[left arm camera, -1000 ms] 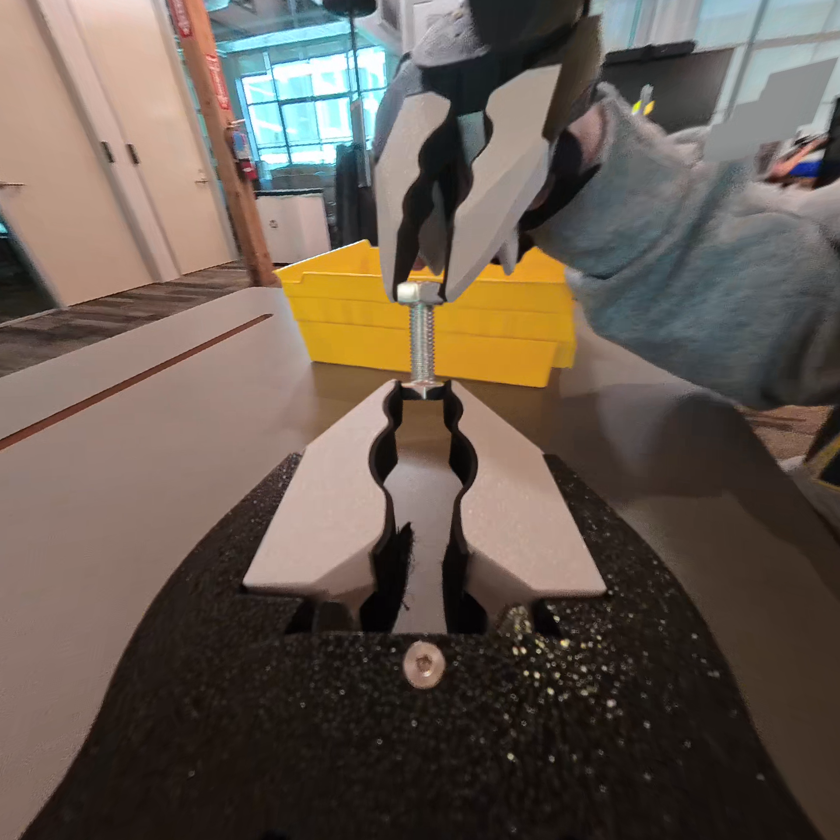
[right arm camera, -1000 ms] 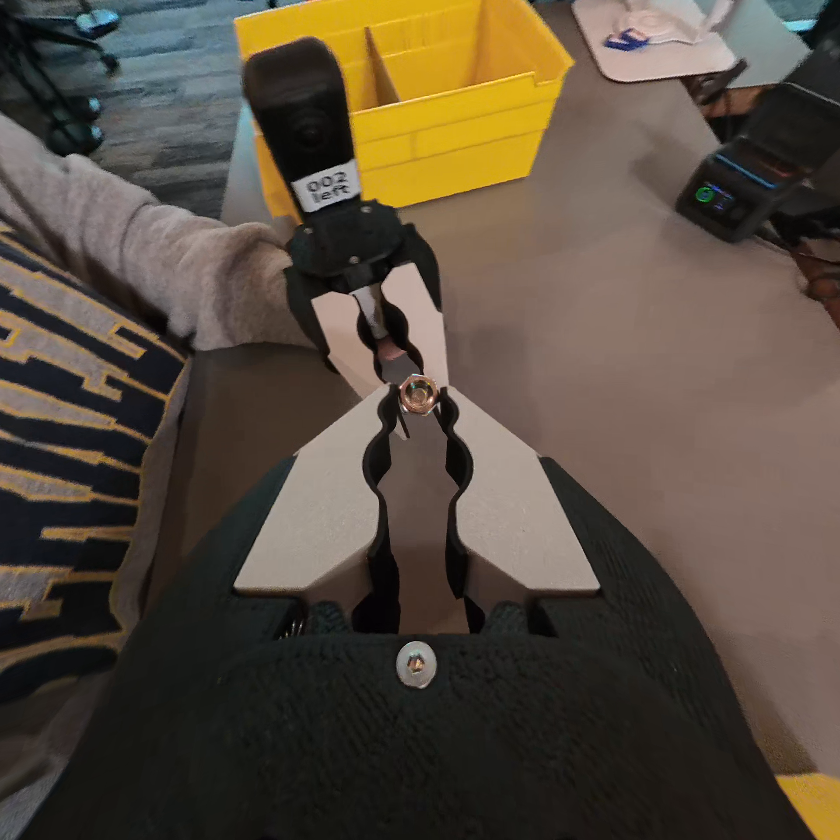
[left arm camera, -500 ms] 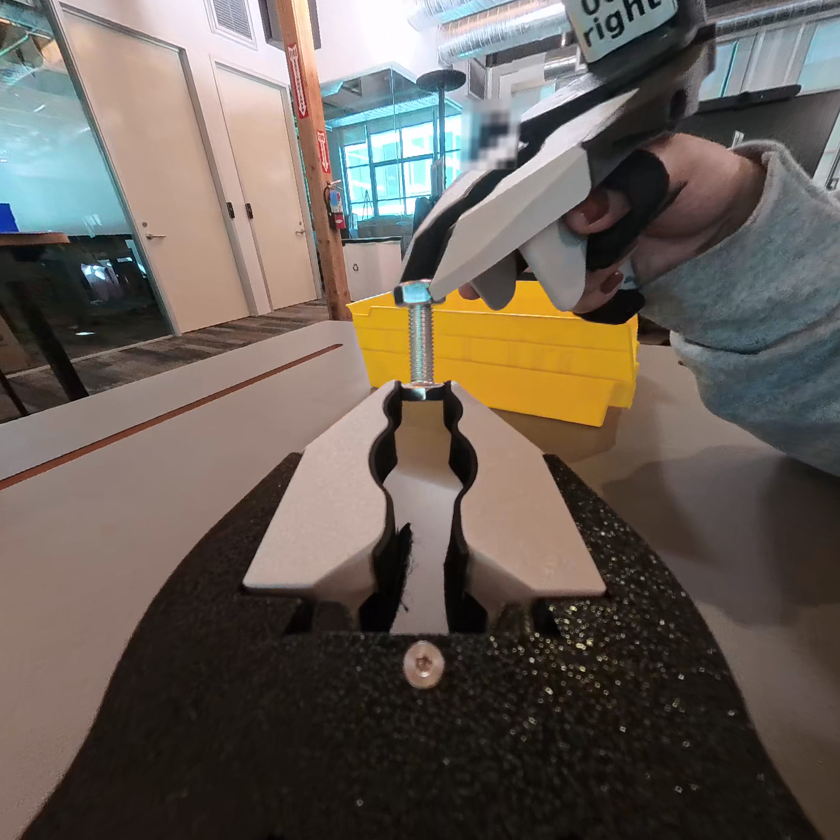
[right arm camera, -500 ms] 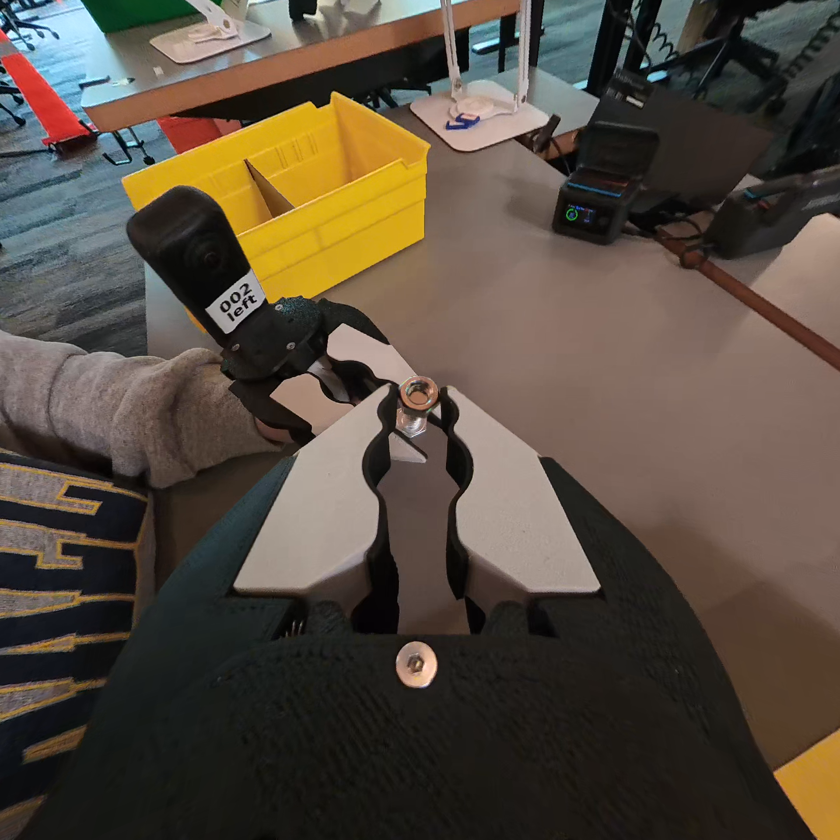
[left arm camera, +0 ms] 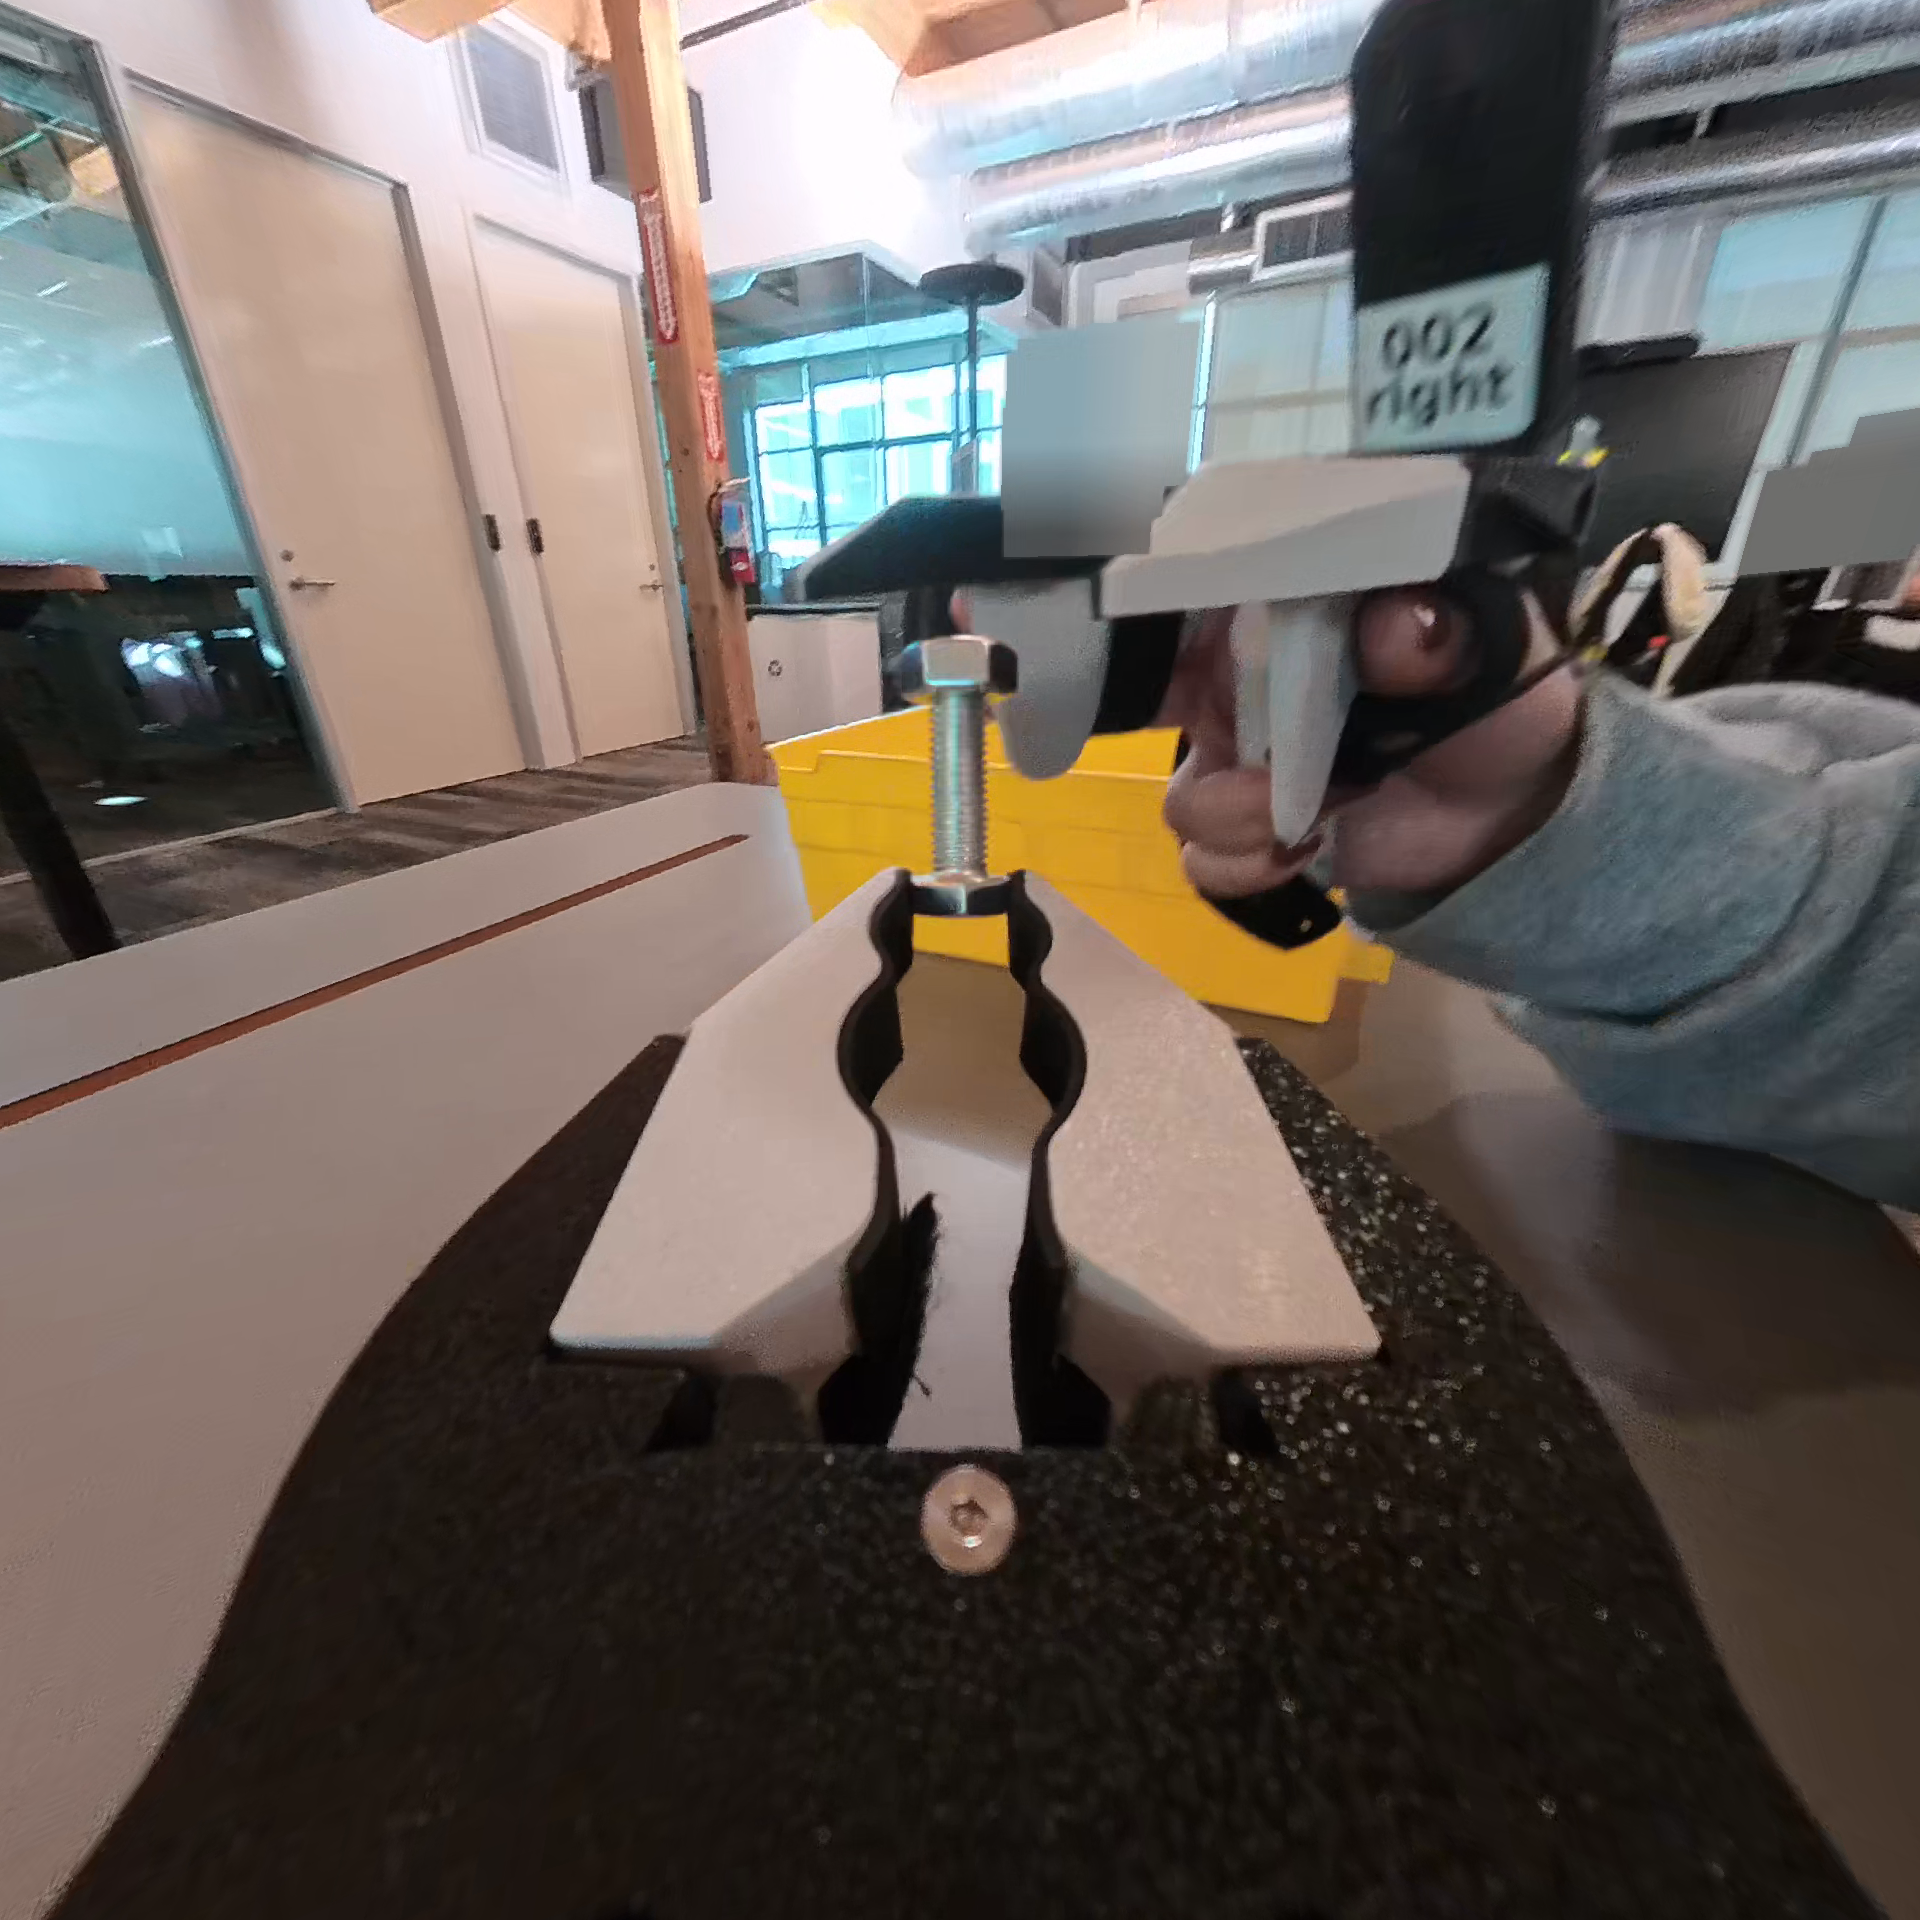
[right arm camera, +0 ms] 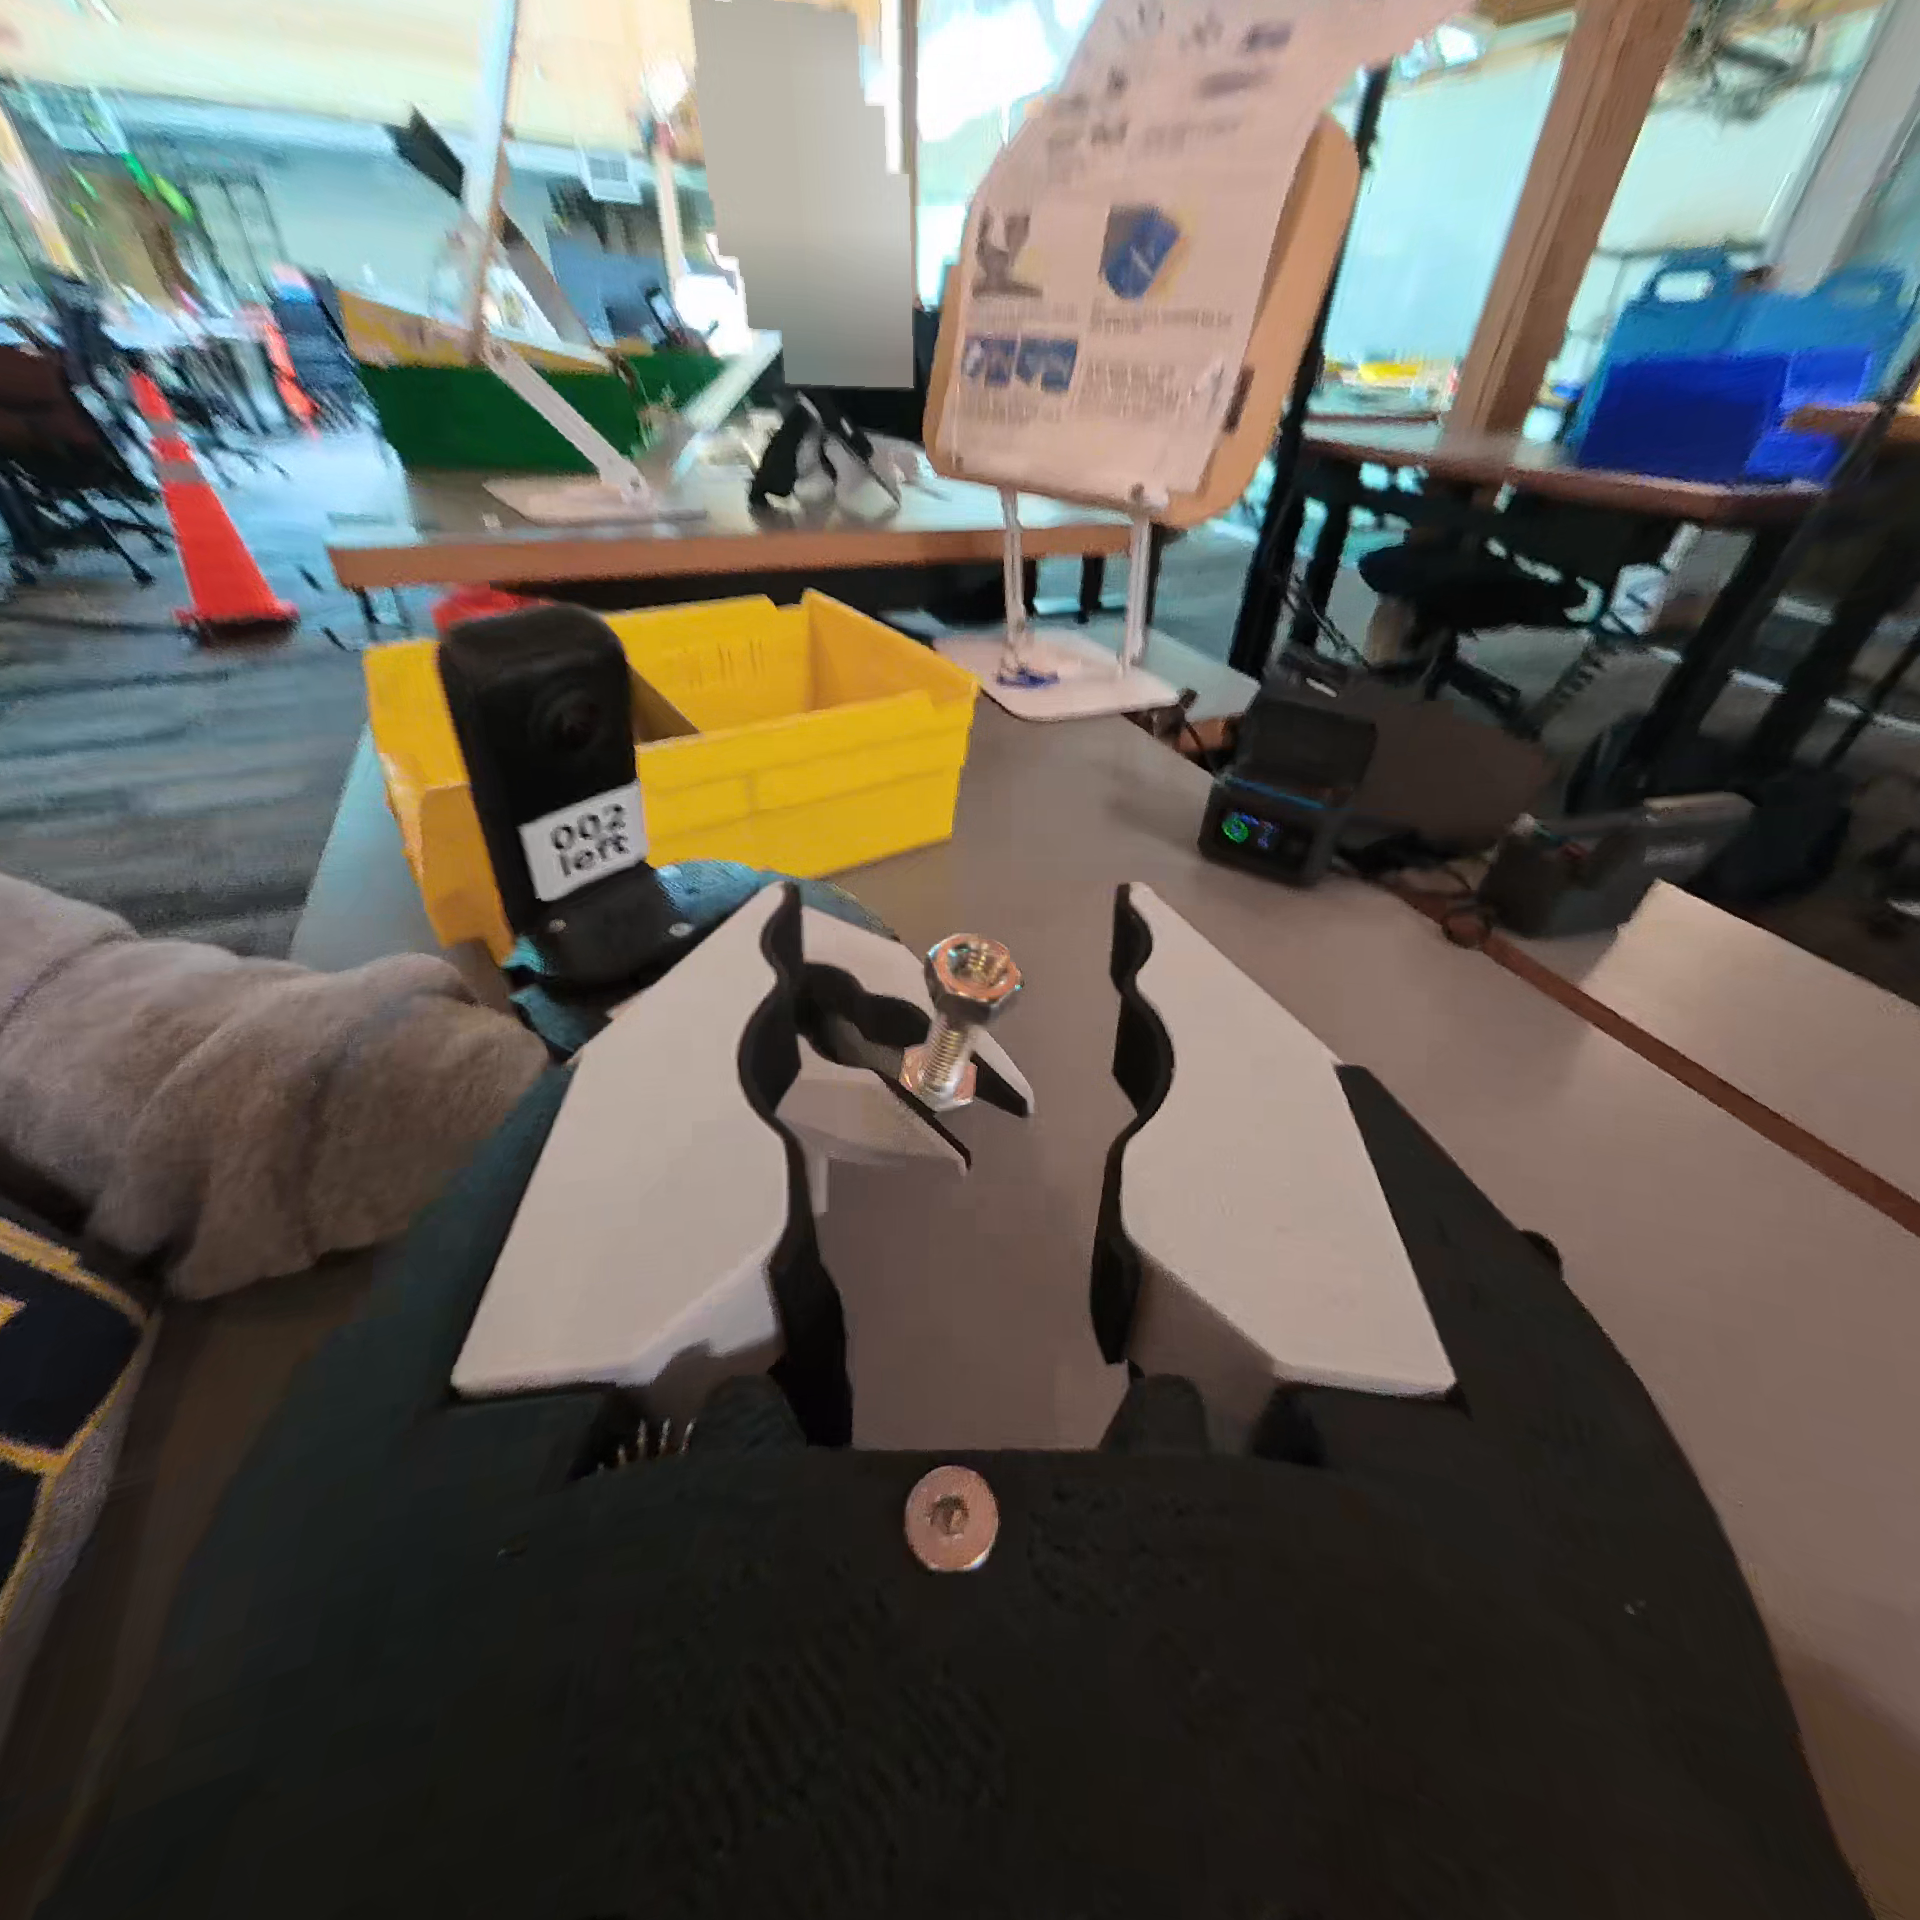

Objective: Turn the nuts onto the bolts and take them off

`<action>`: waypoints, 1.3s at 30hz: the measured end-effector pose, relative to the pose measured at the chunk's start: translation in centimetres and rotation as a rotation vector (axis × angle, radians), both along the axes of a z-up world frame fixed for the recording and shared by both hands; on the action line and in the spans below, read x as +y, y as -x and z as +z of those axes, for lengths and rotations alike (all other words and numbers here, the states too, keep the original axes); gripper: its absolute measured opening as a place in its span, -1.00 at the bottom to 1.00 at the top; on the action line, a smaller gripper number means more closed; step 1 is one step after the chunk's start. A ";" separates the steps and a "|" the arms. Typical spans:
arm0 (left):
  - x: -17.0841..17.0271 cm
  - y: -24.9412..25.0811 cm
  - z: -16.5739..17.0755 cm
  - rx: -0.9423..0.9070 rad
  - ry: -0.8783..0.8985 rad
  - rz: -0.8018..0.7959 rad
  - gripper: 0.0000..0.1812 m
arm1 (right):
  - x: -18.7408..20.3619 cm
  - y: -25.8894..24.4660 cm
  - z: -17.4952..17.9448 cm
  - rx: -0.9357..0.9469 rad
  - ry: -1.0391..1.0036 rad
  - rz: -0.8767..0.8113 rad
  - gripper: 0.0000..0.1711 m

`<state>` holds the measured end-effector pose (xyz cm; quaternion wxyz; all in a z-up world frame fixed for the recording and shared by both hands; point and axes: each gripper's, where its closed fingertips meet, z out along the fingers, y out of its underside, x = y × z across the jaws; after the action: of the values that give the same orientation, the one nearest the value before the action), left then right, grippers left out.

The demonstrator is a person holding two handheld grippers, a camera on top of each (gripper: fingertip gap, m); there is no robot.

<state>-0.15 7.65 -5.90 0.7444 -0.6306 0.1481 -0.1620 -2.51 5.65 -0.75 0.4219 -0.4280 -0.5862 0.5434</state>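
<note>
A silver bolt (left arm camera: 958,790) stands upright with a hex nut (left arm camera: 958,668) at the top of its thread. My left gripper (left arm camera: 961,906) is shut on the bolt's head (left arm camera: 961,894) at its fingertips, above the table. In the right wrist view the nut (right arm camera: 972,970) and bolt (right arm camera: 943,1042) sit just beyond and between my right fingertips. My right gripper (right arm camera: 956,900) is open and empty, its jaws wide on either side of the nut without touching it. In the left wrist view a right finger (left arm camera: 1049,686) is just right of the nut.
A yellow divided bin (right arm camera: 821,774) stands on the grey table (right arm camera: 1299,1060) behind the grippers; it also shows in the left wrist view (left arm camera: 1101,831). A small black device (right arm camera: 1283,816) and cables lie at the right. A sign on a white stand (right arm camera: 1127,312) rises behind. The grippers' ends are close to 5 centimeters from one another.
My right gripper, shut on the nut before, has swung round the bolt, opened and let the nut go. The left gripper still holds the bolt head.
</note>
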 end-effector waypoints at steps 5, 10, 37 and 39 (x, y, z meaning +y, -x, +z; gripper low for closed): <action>-0.2 -0.2 0.3 -0.026 -0.012 -0.031 -0.83 | -2.2 0.2 0.2 0.090 0.129 0.131 -0.10; -0.1 1.3 0.4 -0.064 -0.006 0.023 -0.83 | -2.4 -0.5 -0.2 0.102 0.105 0.145 -0.13; 0.0 1.8 0.6 -0.104 0.011 -0.027 -0.83 | -1.1 1.1 -0.5 0.054 0.242 0.189 -0.18; -0.2 1.3 0.8 -0.109 -0.004 -0.053 -0.83 | -1.2 1.6 -0.7 0.052 0.216 0.175 -0.14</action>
<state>-1.42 7.44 -5.11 0.7482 -0.6151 0.1244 -0.2152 -4.07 4.45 -1.48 0.3398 -0.4039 -0.5481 0.6488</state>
